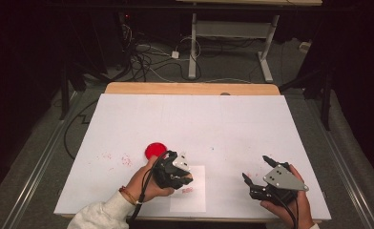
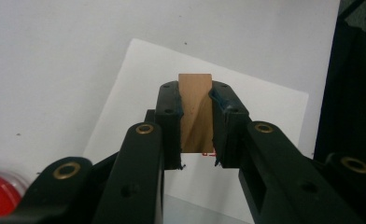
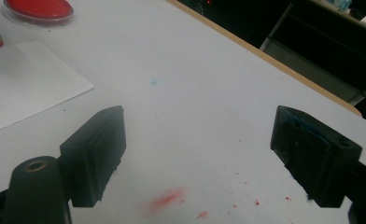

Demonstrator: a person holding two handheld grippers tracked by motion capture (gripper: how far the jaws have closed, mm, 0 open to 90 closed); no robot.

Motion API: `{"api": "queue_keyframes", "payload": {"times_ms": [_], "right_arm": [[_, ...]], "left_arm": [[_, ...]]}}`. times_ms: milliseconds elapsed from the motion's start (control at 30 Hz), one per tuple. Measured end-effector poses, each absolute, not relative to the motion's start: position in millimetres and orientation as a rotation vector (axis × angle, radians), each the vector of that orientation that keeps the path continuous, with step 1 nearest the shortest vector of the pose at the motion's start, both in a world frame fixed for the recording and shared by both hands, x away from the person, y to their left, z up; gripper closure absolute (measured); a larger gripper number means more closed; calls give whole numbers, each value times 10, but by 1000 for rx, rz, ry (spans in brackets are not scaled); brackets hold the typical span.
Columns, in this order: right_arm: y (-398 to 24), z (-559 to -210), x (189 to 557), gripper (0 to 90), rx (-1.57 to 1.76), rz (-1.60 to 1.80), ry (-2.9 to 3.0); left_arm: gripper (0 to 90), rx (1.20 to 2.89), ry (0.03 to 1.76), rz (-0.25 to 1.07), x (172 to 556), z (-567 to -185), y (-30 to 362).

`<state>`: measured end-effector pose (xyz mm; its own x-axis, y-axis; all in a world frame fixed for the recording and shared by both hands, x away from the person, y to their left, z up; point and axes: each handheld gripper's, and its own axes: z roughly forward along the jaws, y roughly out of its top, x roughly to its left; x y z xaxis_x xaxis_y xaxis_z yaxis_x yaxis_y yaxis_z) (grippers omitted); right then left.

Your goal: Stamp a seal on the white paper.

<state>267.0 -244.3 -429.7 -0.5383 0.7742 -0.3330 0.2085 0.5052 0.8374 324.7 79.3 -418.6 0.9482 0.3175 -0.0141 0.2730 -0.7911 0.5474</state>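
Bench (image 1: pixel 128 119) covered with a white board, wooden edge visible at the far side.

I have the left tool (image 1: pixel 178 177) over the small paper sheet (image 1: pixel 194 202) near the front edge of the bench. In the left gripper view its jaws are nearly closed, clamped on a wooden stamp block (image 2: pixel 196 112) that stands upright between the pads and rises a little above the jaw tips. A bit of red print shows on the paper just below the block's lower end; whether the block touches the sheet I cannot tell. From the high view a red printed mark (image 1: pixel 187 190) lies on the paper just ahead of this tool.

Red ink pad (image 1: pixel 155 150), a round dish, sits on the bench just beyond and to the outer side of the left tool; its rim appears at the lower left corner of the left gripper view.

I hold the right tool (image 1: pixel 255 171) well apart from the left one, above bare board. Its jaws are spread wide with nothing between them. Red smears (image 3: pixel 165 200) and specks lie on the board directly under and between the jaws. In the right gripper view the paper sheet lies far off to the left of this tool, the ink pad beyond it.
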Motion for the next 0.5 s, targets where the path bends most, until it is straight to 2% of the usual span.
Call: {"api": "queue_keyframes", "payload": {"times_ms": [500], "right_arm": [[-2454, -4285, 2678, 183, 797, 999, 2016]], "left_arm": [[738, 2501, 485, 158, 3288, -4082, 1013]]}}
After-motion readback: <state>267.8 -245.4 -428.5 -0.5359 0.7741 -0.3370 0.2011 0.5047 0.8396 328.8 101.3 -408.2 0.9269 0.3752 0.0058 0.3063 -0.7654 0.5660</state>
